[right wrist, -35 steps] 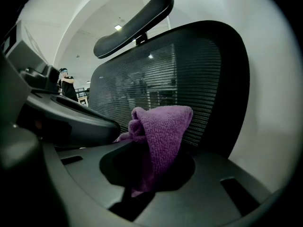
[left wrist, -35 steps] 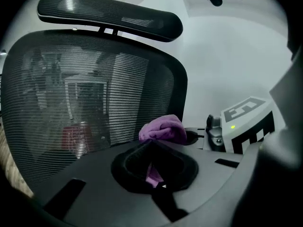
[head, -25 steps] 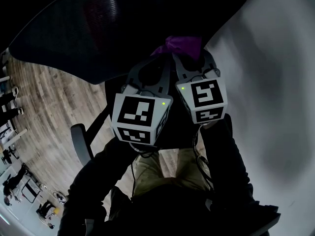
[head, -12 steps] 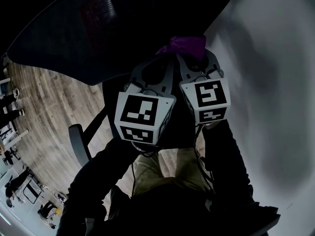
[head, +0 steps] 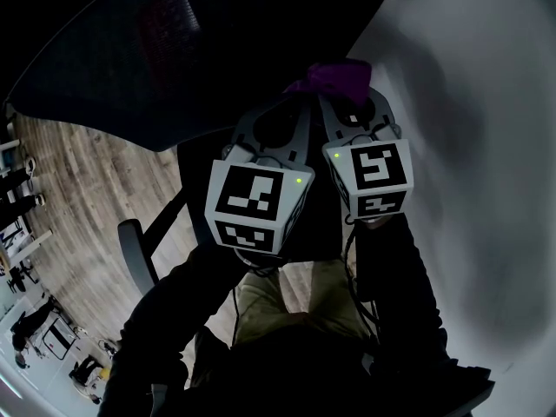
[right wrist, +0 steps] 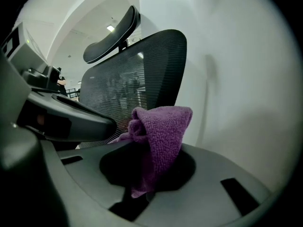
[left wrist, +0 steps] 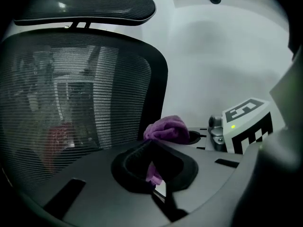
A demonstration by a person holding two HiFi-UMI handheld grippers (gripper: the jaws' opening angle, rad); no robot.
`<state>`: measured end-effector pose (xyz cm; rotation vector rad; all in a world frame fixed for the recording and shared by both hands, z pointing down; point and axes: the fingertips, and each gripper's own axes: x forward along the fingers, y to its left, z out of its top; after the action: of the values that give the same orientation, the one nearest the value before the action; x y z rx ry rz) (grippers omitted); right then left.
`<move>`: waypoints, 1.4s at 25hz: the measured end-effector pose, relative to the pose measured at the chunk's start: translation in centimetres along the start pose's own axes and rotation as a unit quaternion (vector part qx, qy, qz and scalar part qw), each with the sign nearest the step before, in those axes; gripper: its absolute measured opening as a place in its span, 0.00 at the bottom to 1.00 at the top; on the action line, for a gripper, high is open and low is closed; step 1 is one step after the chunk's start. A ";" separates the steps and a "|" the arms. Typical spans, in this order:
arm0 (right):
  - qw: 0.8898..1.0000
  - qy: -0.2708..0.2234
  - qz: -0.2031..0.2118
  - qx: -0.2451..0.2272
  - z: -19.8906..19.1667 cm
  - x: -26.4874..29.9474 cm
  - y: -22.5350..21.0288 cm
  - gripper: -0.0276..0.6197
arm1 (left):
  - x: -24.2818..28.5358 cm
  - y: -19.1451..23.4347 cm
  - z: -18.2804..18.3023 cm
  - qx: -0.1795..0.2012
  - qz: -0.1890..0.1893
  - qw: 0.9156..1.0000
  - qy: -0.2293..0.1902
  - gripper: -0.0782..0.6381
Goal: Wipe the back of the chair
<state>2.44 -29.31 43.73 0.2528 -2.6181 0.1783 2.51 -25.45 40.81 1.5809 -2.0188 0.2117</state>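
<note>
Chair back (head: 174, 50) fills the top of our head view, all dark mesh, and beside its edge we've got the purple cloth (head: 334, 78) bunched at the tips of the left gripper (head: 289, 111) and right gripper (head: 346, 101), side by side. Over to the left gripper view: jaws drawn together, a scrap of the cloth caught in the slit, mesh close beyond. Right gripper view now: jaws clamped on the cloth, which stands up before the mesh, headrest (right wrist: 111, 32) above.
</note>
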 end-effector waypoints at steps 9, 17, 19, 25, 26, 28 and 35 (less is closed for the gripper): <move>1.000 0.003 -0.002 0.000 -0.1 -0.3 -0.7 0.15 | 0.3 -0.8 -0.1 0.003 -0.004 1.000 0.003 0.11; 1.000 -0.008 -0.011 -0.003 -0.6 0.0 -0.7 0.15 | 0.4 -0.5 -1.5 -0.003 -0.005 1.000 0.011 0.11; 1.000 -0.009 -0.013 0.001 -0.7 0.0 -0.7 0.15 | 0.5 -0.6 -1.8 -0.004 -0.006 1.000 0.013 0.11; 1.000 0.003 -0.014 0.013 -2.6 0.1 -0.7 0.15 | 0.6 -0.6 -2.6 -0.005 -0.007 1.000 0.019 0.11; 1.000 0.003 -0.014 0.014 -2.6 0.0 -0.8 0.15 | 0.7 -0.7 -2.7 -0.005 -0.007 1.000 0.020 0.11; 1.000 0.003 -0.014 0.013 -2.5 0.1 -0.9 0.15 | 0.8 -0.9 -2.7 -0.005 -0.008 1.000 0.021 0.11; 1.000 0.009 -0.018 0.004 -2.4 0.3 -0.5 0.15 | 0.7 -0.6 -2.5 -0.006 -0.007 1.000 0.020 0.11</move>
<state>3.45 -29.39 46.01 0.2982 -2.5939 0.1772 3.80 -25.11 43.16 1.5716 -1.9732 0.2246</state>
